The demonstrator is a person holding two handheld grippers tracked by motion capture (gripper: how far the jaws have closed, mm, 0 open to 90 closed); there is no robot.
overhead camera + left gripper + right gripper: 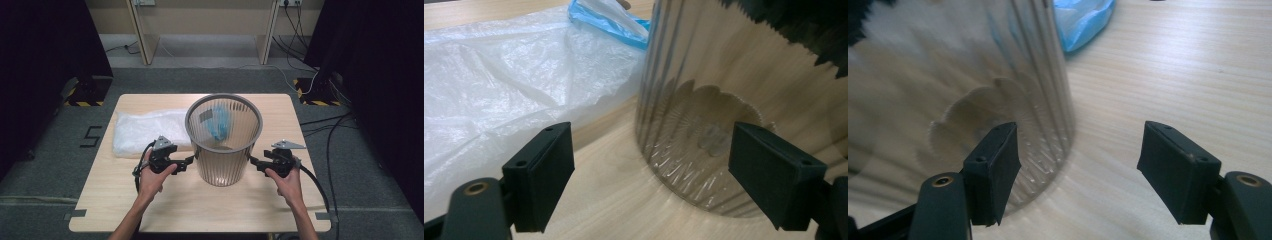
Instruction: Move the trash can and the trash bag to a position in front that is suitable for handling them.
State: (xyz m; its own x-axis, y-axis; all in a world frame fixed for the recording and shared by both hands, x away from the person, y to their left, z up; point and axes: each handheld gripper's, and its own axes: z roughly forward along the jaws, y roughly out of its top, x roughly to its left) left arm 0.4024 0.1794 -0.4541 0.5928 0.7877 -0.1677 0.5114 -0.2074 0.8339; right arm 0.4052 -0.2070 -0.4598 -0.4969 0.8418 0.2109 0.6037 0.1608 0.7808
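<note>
**Bin centred between two open grippers, nothing gripped**

High view: clear ribbed bin (223, 140) stands upright mid-table (150, 200), blue bag (218, 122) showing through its wall. White plastic sheet (145, 131) lies at the bin's 9 o'clock. Left gripper (189, 161) sits at the bin's 8 o'clock, right gripper (254, 161) at its 4 o'clock, both aimed at the lower wall, close but whether touching I can't tell

Left gripper view: jaws apart, bin wall (704, 125) ahead between them toward 1 o'clock, not pinched. Sheet (499, 85) at 10 o'clock

Right gripper view: jaws apart, bin wall (973, 90) toward 10 o'clock, bare wood on the other side

Handling call: bin looks light, thin-walled, glossy, so probably slippery and flexes if squeezed. Rim is the better pinch point, or press from both sides low down
</note>
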